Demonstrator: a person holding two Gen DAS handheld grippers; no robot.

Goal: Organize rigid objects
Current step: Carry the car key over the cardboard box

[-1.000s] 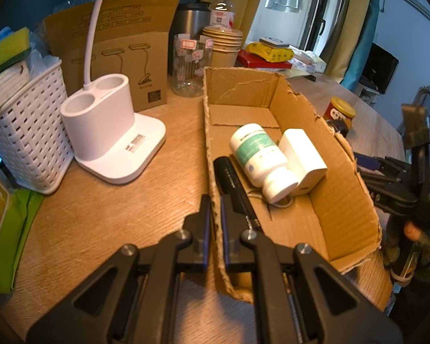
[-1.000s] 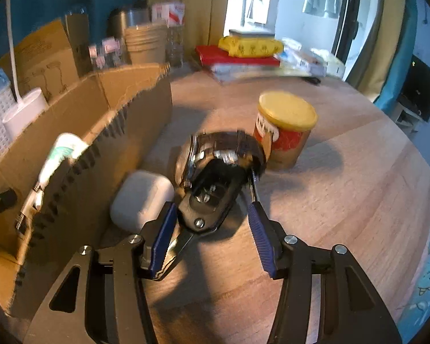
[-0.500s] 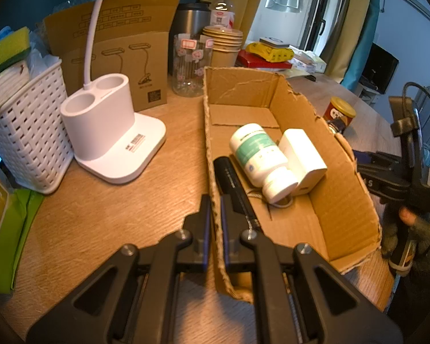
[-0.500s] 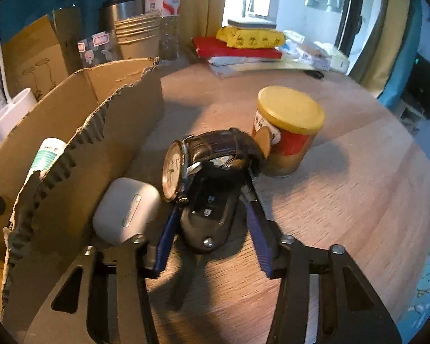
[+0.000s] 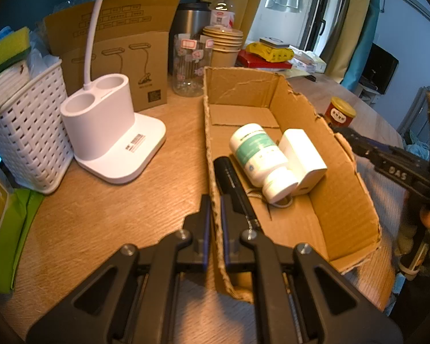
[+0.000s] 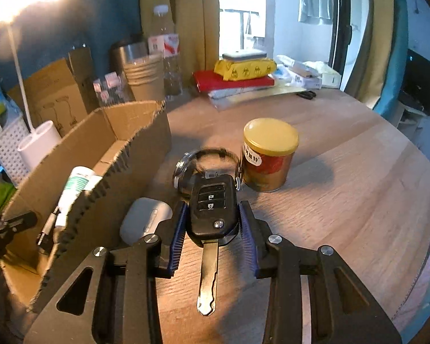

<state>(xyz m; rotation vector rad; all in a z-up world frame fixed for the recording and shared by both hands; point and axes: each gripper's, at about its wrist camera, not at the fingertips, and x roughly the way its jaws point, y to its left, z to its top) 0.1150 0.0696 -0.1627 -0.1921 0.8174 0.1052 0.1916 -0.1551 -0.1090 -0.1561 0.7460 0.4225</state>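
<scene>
My left gripper (image 5: 214, 200) is shut on the near left wall of the open cardboard box (image 5: 341, 200). Inside the box lie a white pill bottle (image 5: 258, 157), a white adapter block (image 5: 302, 157) and a black torch (image 5: 235, 189). My right gripper (image 6: 210, 215) is shut on a black car key (image 6: 212, 206), lifted above the table, with its metal blade pointing back toward me. A wristwatch (image 6: 206, 160) sits just beyond the key. A white earbud case (image 6: 144, 220) lies by the box's outer wall (image 6: 120, 183). A yellow-lidded tin (image 6: 268, 154) stands further off.
Left of the box stand a white lamp base (image 5: 111, 140), a white basket (image 5: 25, 132) and a green pack (image 5: 2, 223). Behind are a brown carton (image 5: 114, 57), a glass jar (image 5: 190, 66), paper cups (image 5: 222, 46) and a bottle. Books and packets (image 6: 240, 77) lie at the table's far side.
My right gripper has lifted and tilted the car key up, away from the watch and earbud case. My left gripper has stayed still on the box wall.
</scene>
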